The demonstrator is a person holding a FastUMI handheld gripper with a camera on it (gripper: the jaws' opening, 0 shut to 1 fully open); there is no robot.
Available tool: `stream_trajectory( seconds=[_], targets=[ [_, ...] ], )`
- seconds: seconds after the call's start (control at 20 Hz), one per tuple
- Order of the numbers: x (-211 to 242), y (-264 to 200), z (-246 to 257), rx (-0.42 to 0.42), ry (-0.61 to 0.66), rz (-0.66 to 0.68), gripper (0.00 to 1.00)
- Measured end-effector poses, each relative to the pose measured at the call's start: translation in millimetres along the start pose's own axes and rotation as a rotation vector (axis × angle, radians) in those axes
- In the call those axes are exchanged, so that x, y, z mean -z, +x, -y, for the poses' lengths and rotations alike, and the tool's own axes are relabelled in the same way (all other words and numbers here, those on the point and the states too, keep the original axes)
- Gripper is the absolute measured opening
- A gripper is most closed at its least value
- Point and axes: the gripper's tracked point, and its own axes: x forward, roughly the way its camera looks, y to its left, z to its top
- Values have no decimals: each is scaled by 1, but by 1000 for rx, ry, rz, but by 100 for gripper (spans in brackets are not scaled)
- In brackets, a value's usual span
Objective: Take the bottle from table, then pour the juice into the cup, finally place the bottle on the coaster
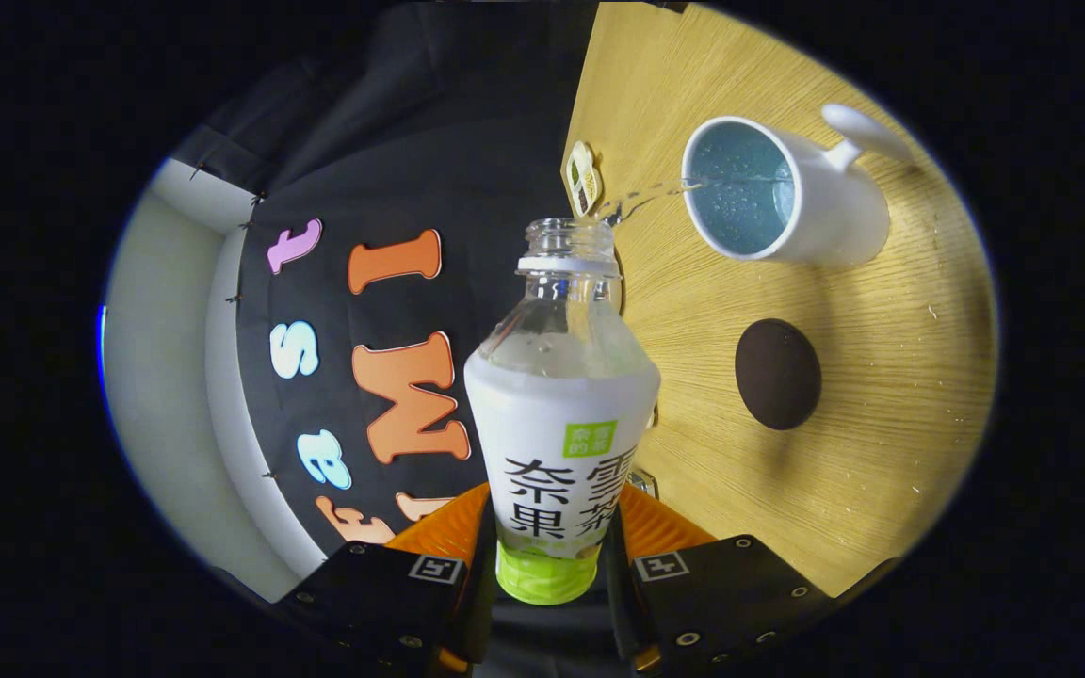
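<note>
I hold the gripper (550,541) clamped on the lower body of the bottle (561,405), one finger pressed against each side of the label, so the grip sits low and leaves the neck free for pouring. The whole view is rolled over, which tells me the bottle is tipped toward the table (882,452); its open mouth points at the cup (769,193), and a thin clear stream (646,196) runs from the mouth to the cup's near rim. The cup stands on the table beyond the fingers, handle turned away from the bottle, with liquid and bubbles visible inside. I judge the pour to be under way, with liquid remaining in the bottle's shoulder. The dark round coaster (777,374) lies on the table near the cup and apart from it, bare, ready to receive the bottle afterward. A small tag-like object (583,179) sits at the table edge just beyond the bottle mouth; I cannot identify it. The stream enters close to the rim, so any drift in tilt could spill onto the table.
</note>
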Motion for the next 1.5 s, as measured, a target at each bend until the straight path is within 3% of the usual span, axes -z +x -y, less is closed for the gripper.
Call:
stream_trajectory(
  seconds=[1.5],
  targets=[
    [5, 4, -4, 8, 95, 15, 52]
  ],
)
